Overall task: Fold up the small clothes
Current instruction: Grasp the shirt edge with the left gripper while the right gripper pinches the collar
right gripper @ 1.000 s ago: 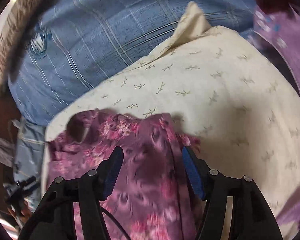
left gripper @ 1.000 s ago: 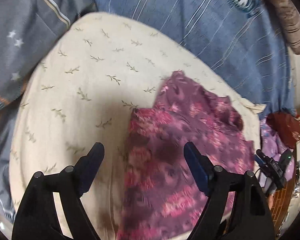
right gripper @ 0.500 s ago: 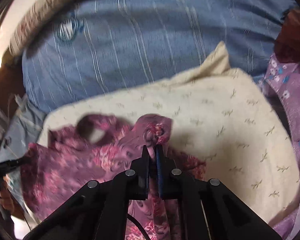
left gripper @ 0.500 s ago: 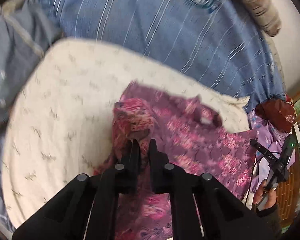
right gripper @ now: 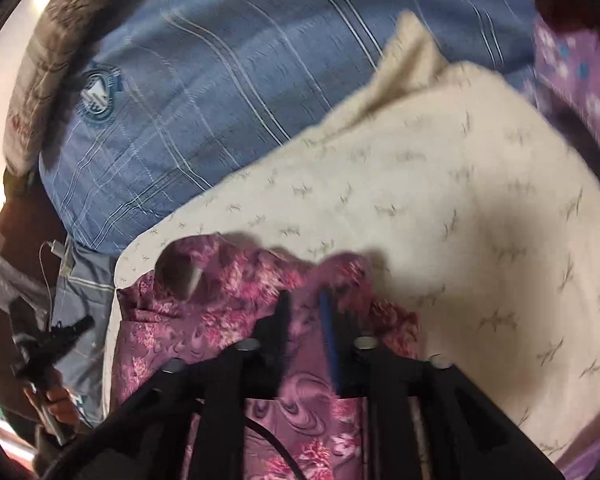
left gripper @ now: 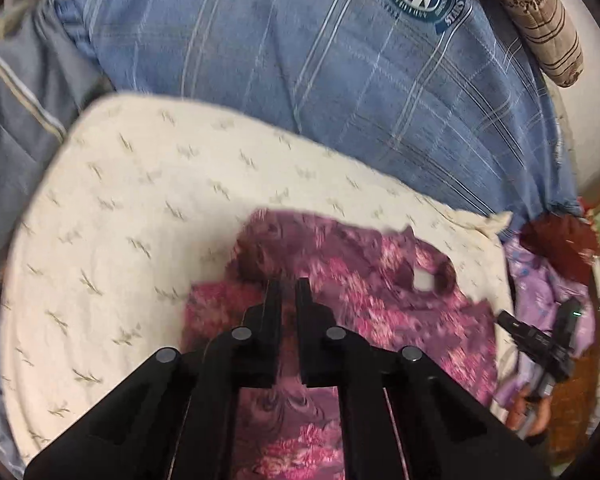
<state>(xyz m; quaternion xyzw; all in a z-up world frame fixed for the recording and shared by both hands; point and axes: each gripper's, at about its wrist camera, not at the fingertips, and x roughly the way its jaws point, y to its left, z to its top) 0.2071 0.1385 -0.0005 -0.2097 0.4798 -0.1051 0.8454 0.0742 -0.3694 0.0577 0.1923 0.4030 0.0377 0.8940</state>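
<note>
Best carried level and together: left gripper [left gripper: 288, 292] and right gripper [right gripper: 306, 304], jaws pinching the purple floral garment [left gripper: 400, 304], laid flat on the cream pillow [left gripper: 140, 200]

R tongs [right gripper: 306, 300] pinching floral garment [right gripper: 220, 320]

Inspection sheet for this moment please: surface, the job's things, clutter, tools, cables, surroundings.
Surface: cream leaf-print pad on blue plaid bedding.
Job's things: purple floral garment on the pad, its edge bunched up.
Clutter: lilac flowered cloth beside the pad; dark red item.
Tools: left tool and right tool each shut on the garment.
Cables: white cable at the bed edge.
Surroundings: brown patterned bolster.
</note>
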